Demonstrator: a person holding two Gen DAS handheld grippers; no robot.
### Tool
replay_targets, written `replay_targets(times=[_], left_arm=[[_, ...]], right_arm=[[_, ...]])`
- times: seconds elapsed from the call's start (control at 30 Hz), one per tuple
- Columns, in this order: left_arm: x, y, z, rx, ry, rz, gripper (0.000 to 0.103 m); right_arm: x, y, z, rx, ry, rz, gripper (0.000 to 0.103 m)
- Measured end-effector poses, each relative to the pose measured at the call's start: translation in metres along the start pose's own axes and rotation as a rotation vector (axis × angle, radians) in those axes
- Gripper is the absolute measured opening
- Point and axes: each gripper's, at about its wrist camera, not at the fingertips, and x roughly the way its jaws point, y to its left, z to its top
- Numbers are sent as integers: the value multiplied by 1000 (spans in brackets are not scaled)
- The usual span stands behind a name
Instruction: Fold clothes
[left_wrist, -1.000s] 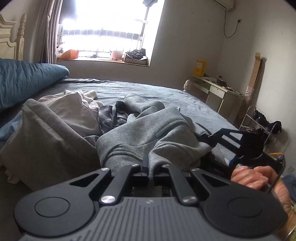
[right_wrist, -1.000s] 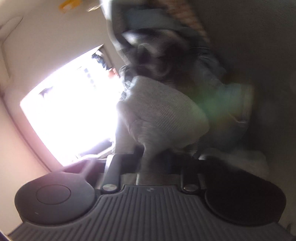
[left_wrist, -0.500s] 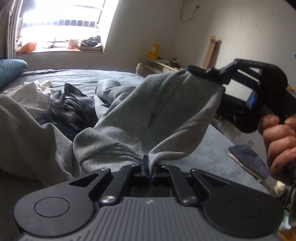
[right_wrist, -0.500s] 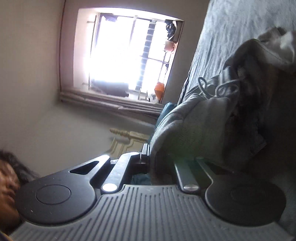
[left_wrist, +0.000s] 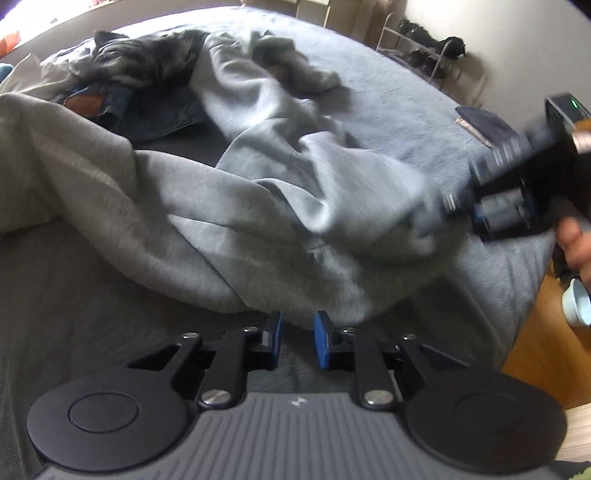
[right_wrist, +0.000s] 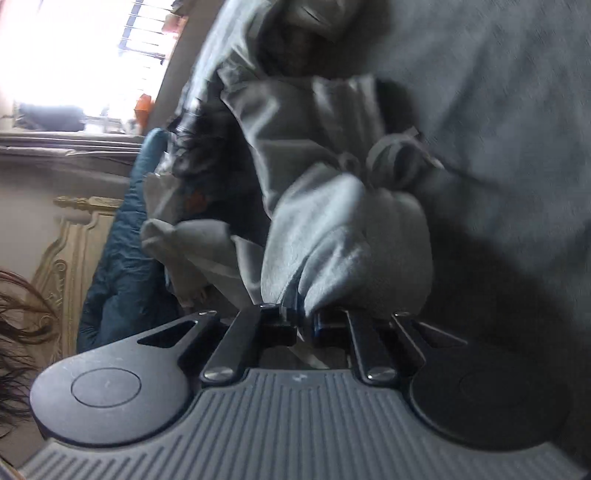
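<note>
- Left gripper (left_wrist: 297, 339): black linkage arms with blue-faced pads (left_wrist: 322, 341); the jaws stand apart with a clear gap and nothing between them. Its tips sit just at the near hem of the grey sweatshirt (left_wrist: 236, 206).
- Right gripper (right_wrist: 303, 325): jaws drawn close, pinching a bunched fold of the same sweatshirt (right_wrist: 347, 243). In the left wrist view it (left_wrist: 436, 218) appears blurred at the garment's right edge, held by a hand (left_wrist: 574, 240) of which only the curled fingers show.
- Writing: none legible. A small pale emblem marks each grey ribbed housing; a green light shows on the right gripper's body.
- Grey sweatshirt: soft, fleecy knit, heavily creased, spread across the bed (left_wrist: 406, 96) from the left gripper's tips toward the far side. A drawcord (right_wrist: 402, 158) loops in a knot beside the pinched fold.
- Bed: covered by a grey, finely textured sheet.
- Other clothes: a dark plaid garment (left_wrist: 147, 62) and blue denim (left_wrist: 162, 110) lie beyond the sweatshirt, touching it.
- Surroundings: a blue pillow (right_wrist: 122, 251) and a carved cream headboard (right_wrist: 70, 243); wooden floor (left_wrist: 535, 339) beside the bed.
</note>
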Motion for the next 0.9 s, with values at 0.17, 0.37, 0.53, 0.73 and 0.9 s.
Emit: replay_targets(times=[0.17,0.37,0.53,0.73,0.9], left_arm=[[12,-1,35,-4,-63,18,35],[32,-27,95,-27,-175,-55,41],[59,-57,127,19,-156,-84,44],[72,-63,124,-8,-56,-97,44],[62,-53,97,-131,26,-197,44]], right_arm=[[-21,-19,-32,-14,80,-138,28],[-68,-28,-23,-57,47,-174,54],[-80,-52,9,28,-122,-173,56],[-49,-54,76,-39,-221,-186,56],[15,-36,147,-276,-164,-203,60]])
